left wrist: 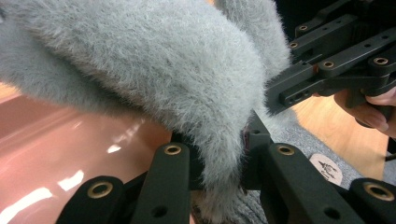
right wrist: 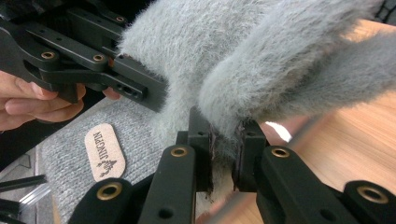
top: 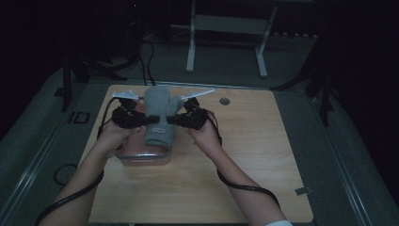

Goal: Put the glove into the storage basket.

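The grey mitten [top: 158, 117] hangs over the pink tray [top: 143, 157], long axis twelve-to-six — left gripper [top: 139, 119] at nine, right gripper [top: 175, 119] at three, both fingers pinched tight on its fur.

Light wooden table [top: 244, 155] stood on grey floor. Round grommet hole [top: 224, 101] sat near the table's far edge, right of centre. White frame legs [top: 190, 42] stood on the floor beyond the far edge. Black cables [top: 149, 61] ran nearby.

I see the mitten [top: 158, 115] between my left gripper [top: 141, 119] and right gripper [top: 173, 120], above the tray [top: 141, 157] on the table [top: 244, 155].
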Tool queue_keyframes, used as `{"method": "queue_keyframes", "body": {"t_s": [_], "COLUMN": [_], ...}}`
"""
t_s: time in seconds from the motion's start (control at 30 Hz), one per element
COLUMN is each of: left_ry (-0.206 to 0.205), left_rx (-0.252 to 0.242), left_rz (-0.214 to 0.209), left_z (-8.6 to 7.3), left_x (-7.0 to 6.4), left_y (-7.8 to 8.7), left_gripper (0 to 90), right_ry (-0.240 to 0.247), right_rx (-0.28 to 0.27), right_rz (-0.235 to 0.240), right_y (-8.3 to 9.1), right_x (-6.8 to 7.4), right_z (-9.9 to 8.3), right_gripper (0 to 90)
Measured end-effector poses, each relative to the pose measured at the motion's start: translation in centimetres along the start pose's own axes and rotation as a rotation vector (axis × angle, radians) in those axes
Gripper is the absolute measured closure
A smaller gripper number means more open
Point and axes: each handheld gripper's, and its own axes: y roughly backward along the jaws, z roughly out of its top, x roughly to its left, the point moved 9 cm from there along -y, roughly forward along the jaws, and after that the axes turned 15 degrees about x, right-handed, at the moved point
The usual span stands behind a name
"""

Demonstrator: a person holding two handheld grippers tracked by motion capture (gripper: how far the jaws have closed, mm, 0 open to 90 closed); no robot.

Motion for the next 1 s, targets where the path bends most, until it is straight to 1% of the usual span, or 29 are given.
{"method": "queue_keyframes", "body": {"t_s": [0.1, 0.2, 0.27, 0.4, 0.47, 0.57, 0.63, 0.7, 0.73, 0.87, 0.97, 1.0], "left_ry": [0.022, 0.039, 0.054, 0.078, 0.085, 0.095, 0.104, 0.116, 0.120, 0.155, 0.168, 0.162], "left_rx": [0.006, 0.016, 0.028, 0.051, 0.071, 0.110, 0.142, 0.173, 0.181, 0.218, 0.247, 0.262], "left_rz": [0.021, 0.031, 0.033, 0.036, 0.047, 0.074, 0.087, 0.103, 0.106, 0.122, 0.132, 0.137], "left_z": [-1.0, -1.7, -2.2, -2.9, -3.2, -3.7, -4.2, -4.5, -4.6, -4.7, -4.9, -5.0], "left_x": [1.3, 2.1, 2.6, 3.7, 4.2, 4.8, 5.1, 5.4, 5.5, 6.0, 6.3, 6.4], "left_y": [0.5, 0.5, 0.0, -1.2, -1.9, -3.0, -3.7, -4.4, -4.6, -5.4, -6.0, -6.2], "left_gripper": [77.8, 77.8, 77.7, 77.7, 77.7, 77.6, 77.5, 77.6, 77.5, 77.4, 77.5, 77.4], "right_ry": [0.007, 0.005, -0.002, -0.018, -0.026, -0.039, -0.047, -0.043, -0.043, -0.044, -0.050, -0.061], "right_rx": [0.012, 0.028, 0.042, 0.075, 0.102, 0.138, 0.168, 0.195, 0.214, 0.259, 0.289, 0.295], "right_rz": [0.008, 0.008, 0.002, -0.012, -0.023, -0.034, -0.051, -0.067, -0.080, -0.124, -0.156, -0.163], "right_y": [-1.7, -2.9, -3.8, -5.3, -6.1, -7.2, -8.0, -8.7, -9.2, -10.0, -10.6, -10.7], "right_x": [0.6, 0.8, 0.7, 0.0, -0.4, -1.0, -1.4, -1.6, -1.8, -2.3, -2.6, -2.6], "right_z": [0.8, 1.1, 1.0, 0.7, 0.5, 0.1, -0.3, -0.6, -0.7, -0.9, -0.9, -1.0], "right_gripper": [80.5, 80.6, 80.5, 80.6, 80.6, 80.6, 80.6, 80.6, 80.6, 80.6, 80.6, 80.6]}}
